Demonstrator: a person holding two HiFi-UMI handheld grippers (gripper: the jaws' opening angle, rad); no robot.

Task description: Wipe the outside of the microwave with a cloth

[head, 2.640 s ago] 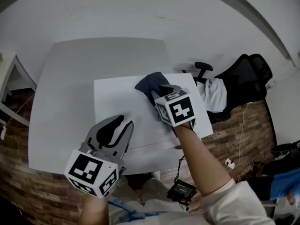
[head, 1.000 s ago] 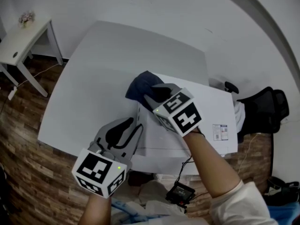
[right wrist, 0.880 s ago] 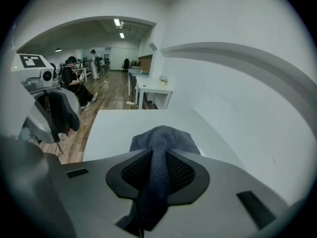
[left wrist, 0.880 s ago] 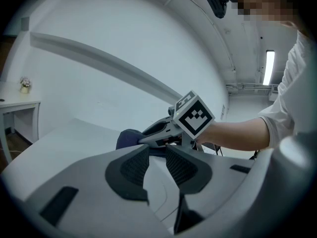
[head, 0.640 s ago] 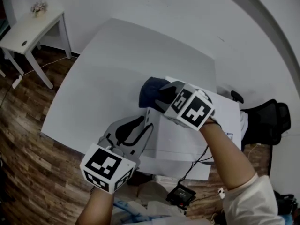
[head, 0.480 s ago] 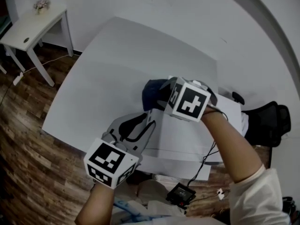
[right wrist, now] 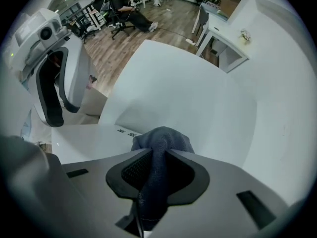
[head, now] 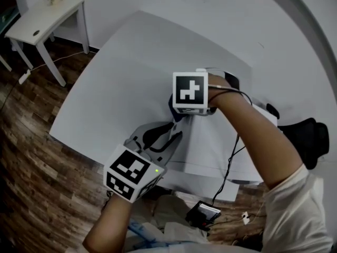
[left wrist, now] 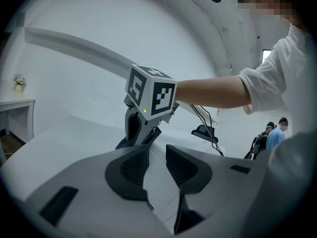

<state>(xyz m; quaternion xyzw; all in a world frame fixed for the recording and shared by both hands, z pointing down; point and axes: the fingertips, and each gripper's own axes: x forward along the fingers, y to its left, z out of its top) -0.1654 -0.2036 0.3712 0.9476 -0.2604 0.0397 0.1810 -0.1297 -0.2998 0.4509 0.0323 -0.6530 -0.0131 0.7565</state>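
Head view, leftmost: left hand-held gripper [left wrist: 156,155] beside the white microwave [head: 205,146], jaws narrowly apart, empty. Rightward: right hand-held gripper [right wrist: 158,158] clamped on the dark blue cloth [right wrist: 163,135], pressed at the microwave's left top edge. Likely soft, light, limp; best pinched bunched.

Woven cloth, smooth casing, wood
The cloth [right wrist: 161,143] looked a coarse-woven, matt dark blue fabric; the microwave [head: 200,141] and table [head: 116,83] were smooth, matt white; the floor [head: 26,162] was grained wood planks.
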